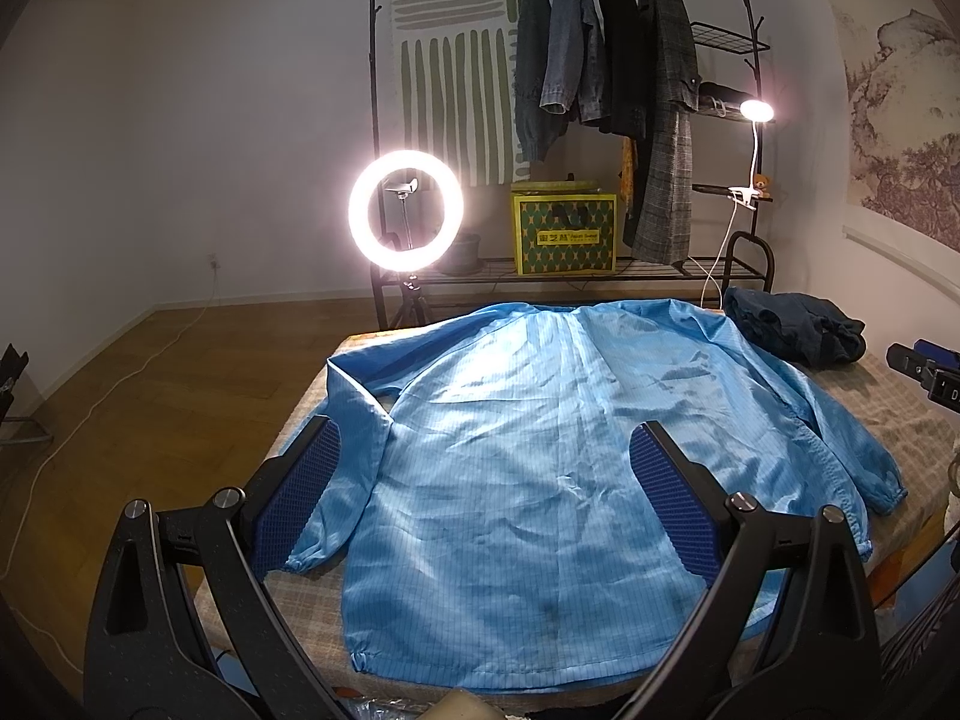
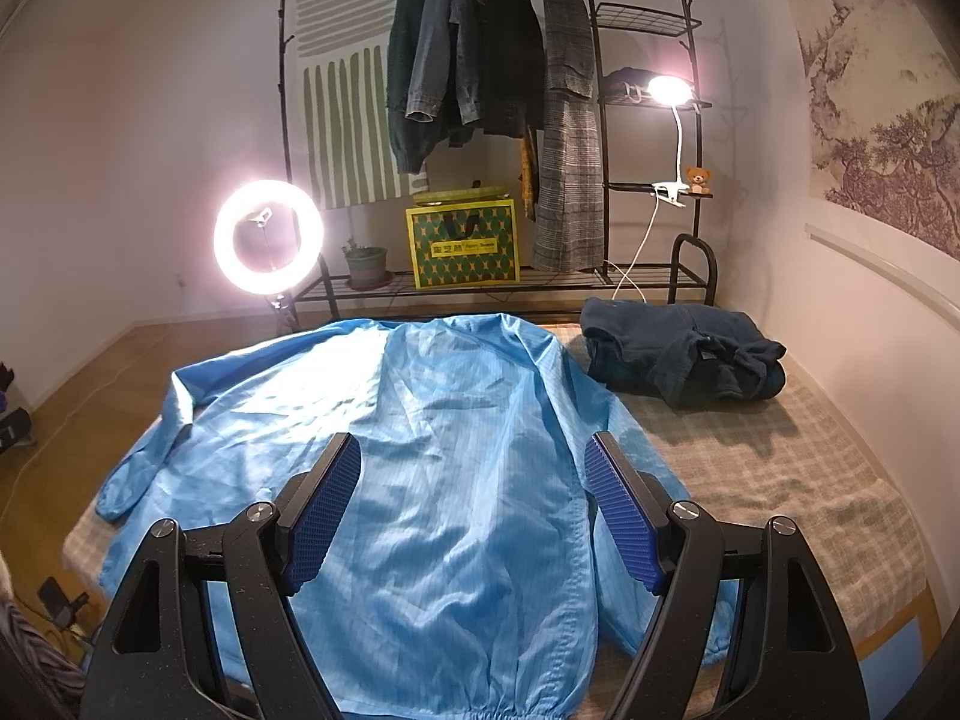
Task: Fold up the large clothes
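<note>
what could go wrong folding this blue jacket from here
1. The blue jacket is wrinkled across its back, so folding now may lock in creases.
2. Its left sleeve lies at the bed edge and could slip off when pulled.
3. The dark folded clothes lie close to the jacket's right shoulder, so a sweeping fold might snag them. Both the left claw and the right claw are open, holding nothing.
</note>
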A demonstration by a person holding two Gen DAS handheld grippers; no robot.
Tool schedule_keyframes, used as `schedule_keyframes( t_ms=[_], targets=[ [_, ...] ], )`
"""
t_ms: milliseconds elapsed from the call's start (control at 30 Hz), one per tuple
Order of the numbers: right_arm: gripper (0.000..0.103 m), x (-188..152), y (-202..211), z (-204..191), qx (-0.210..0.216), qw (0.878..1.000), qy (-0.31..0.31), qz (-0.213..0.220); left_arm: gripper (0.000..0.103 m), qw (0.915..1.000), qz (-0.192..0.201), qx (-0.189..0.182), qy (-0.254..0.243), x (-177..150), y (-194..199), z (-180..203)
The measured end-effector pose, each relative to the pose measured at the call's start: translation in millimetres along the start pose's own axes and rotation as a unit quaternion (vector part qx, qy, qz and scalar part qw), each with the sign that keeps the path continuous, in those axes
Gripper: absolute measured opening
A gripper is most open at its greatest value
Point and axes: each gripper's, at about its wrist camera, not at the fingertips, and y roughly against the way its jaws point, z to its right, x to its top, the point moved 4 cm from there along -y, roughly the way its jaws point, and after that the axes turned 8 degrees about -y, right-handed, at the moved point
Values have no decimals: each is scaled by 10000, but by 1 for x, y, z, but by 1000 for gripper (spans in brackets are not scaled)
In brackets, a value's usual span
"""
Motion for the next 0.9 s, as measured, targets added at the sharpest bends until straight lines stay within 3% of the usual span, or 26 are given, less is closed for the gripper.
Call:
schedule_keyframes(
  t_ms=[300, 433, 567, 700, 800, 900],
  targets=[
    [77, 3, 0, -11, 55, 10000, -58, -2, 99, 9998, -121, 130, 82, 1, -3, -12],
    [77, 5, -3, -19, 106, 9999, -123, 34, 99, 9988, -372, 215, 244, -8, -31, -44],
    [77, 2, -5, -15, 246, 9993, -210, 176, 99, 9959, -779, 71, 455, -20, -60, -80],
    [77, -1, -11, -14, 346, 9988, -251, 226, 99, 9925, -1083, 214, 525, -34, -88, -120],
    [77, -4, -20, -17, 371, 9988, -280, 144, 99, 9855, -1392, 148, 962, -51, -113, -157],
    [77, -7, -30, -23, 501, 9982, -336, -57, 99, 9712, -1731, 90, 1634, -75, -139, -196]
  ],
)
